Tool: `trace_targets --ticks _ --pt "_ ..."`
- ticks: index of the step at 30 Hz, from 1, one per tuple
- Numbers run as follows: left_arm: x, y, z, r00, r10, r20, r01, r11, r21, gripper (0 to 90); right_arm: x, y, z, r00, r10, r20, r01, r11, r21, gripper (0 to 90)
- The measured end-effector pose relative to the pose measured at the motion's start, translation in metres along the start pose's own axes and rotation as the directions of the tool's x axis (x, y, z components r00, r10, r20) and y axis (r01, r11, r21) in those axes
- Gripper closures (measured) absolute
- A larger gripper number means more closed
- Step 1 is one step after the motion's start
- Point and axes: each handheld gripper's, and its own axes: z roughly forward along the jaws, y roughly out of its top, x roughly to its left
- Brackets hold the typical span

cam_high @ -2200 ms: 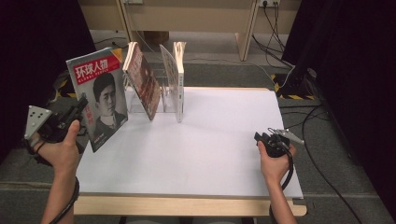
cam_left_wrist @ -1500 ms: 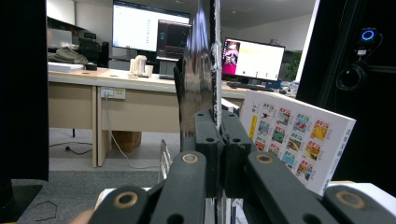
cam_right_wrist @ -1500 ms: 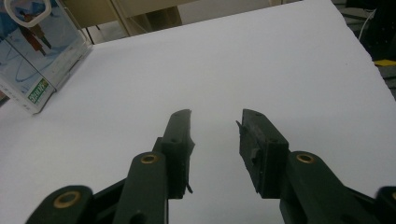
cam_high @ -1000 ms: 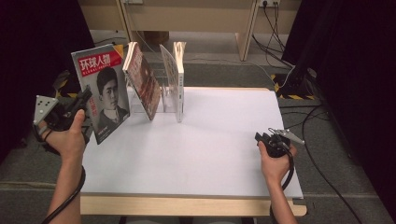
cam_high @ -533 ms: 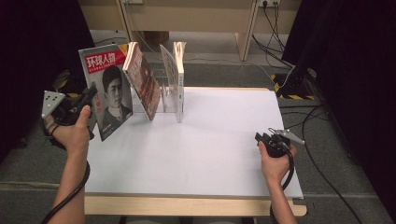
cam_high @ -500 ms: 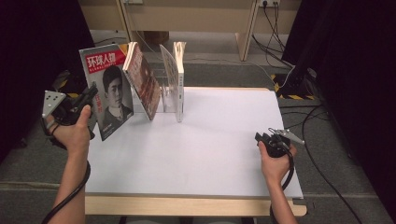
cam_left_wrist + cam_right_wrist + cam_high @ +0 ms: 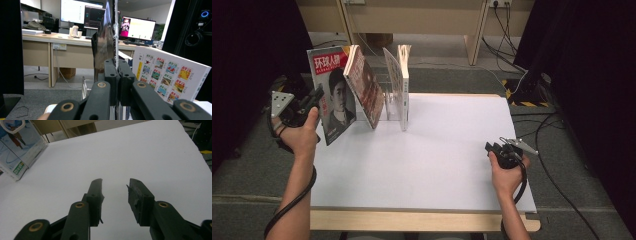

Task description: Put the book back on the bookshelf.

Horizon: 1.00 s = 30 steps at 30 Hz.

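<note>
Glossy thin magazine with a red masthead and portrait cover [image 7: 333,95], held upright at the white table's [image 7: 437,160] left rear edge.
Left gripper [image 7: 314,97] jaws clamped on its outer edge; light, floppy, slippery, so grip near the spine. Leaning books [image 7: 364,85] stand just beside it. Right gripper [image 7: 115,188] jaws apart, empty.

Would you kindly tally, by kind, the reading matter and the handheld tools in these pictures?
Magazine with a portrait cover, clamped in the left tool: 1
Books standing in the wire rack, one brown-covered, one white checked, one cream-spined: 3
Black two-jaw tools, left, right: 2
Total: 6
</note>
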Motion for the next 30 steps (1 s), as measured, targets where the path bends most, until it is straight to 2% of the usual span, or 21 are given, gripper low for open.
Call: trace_targets --ticks 5,17,29,30 --pt "0.0 -0.002 0.003 0.9999 -0.01 -0.001 0.01 0.9999 -0.005 87.1 -0.001 0.0 0.0 1.0 0.002 0.002 -0.002 1.0 -0.004 63.9" --pt "-0.001 -0.006 0.012 0.9999 0.009 -0.011 -0.009 0.9997 -0.022 87.0 -0.001 0.0 0.0 1.0 -0.005 0.0 0.005 1.0 0.0 63.9" --pt "-0.002 -0.011 0.025 0.9992 0.016 -0.038 -0.017 0.9996 -0.024 87.0 -0.001 -0.001 0.001 1.0 -0.006 0.0 0.006 1.0 -0.001 63.9" --pt "-0.001 -0.014 0.028 0.9986 0.022 -0.049 -0.023 0.9995 -0.02 87.0 -0.001 -0.001 0.0 1.0 -0.001 0.0 0.001 1.0 0.002 63.9"
